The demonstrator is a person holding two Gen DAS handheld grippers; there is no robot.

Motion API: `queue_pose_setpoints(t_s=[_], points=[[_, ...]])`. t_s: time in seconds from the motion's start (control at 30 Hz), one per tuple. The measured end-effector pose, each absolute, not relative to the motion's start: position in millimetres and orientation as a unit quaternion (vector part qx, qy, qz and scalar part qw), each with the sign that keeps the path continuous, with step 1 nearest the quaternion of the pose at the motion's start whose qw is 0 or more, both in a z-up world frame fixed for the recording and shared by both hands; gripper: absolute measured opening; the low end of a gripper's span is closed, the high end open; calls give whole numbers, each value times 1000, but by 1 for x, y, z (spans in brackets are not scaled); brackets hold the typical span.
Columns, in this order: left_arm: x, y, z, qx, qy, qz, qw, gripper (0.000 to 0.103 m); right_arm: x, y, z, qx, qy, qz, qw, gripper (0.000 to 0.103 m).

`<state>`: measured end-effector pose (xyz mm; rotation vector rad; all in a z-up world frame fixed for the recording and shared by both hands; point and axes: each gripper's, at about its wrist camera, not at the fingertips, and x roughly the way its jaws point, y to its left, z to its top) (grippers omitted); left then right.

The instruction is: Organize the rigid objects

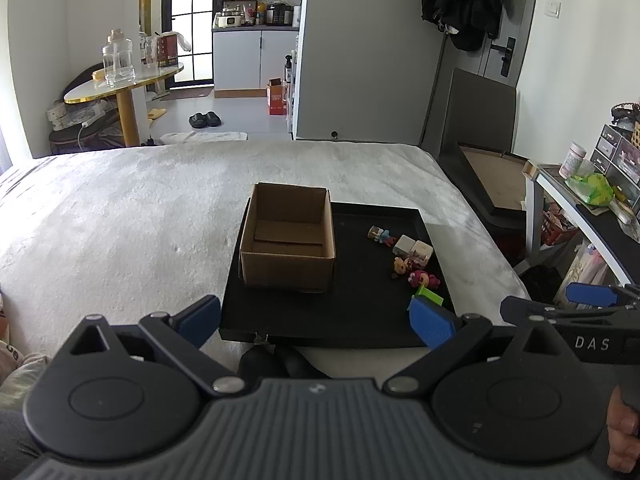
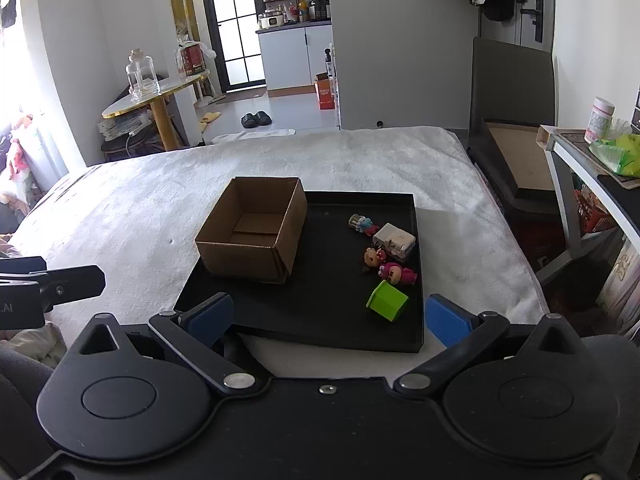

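Start of the sort, as I judge it. My box stands empty on the left of the tray, which lies on the bed. Five toys lie loose at the tray's right: three figurines, a white block, a green cube. My left gripper and right gripper have their jaws wide, holding nothing. All remains to be boxed.

- One cardboard box, on the left of the tray.
- One black tray.
- Three small figurines on the right.
- One white block.
- One green block, nearest.
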<state>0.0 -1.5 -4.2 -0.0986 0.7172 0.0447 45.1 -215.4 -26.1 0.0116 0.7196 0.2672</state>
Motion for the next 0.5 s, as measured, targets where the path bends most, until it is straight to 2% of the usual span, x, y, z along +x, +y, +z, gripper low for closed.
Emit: queue_pose_setpoints(t_s=[0.5], points=[[2, -1, -1, -47, 353, 24, 934, 100, 45, -217, -24, 14, 352, 135, 926, 103]])
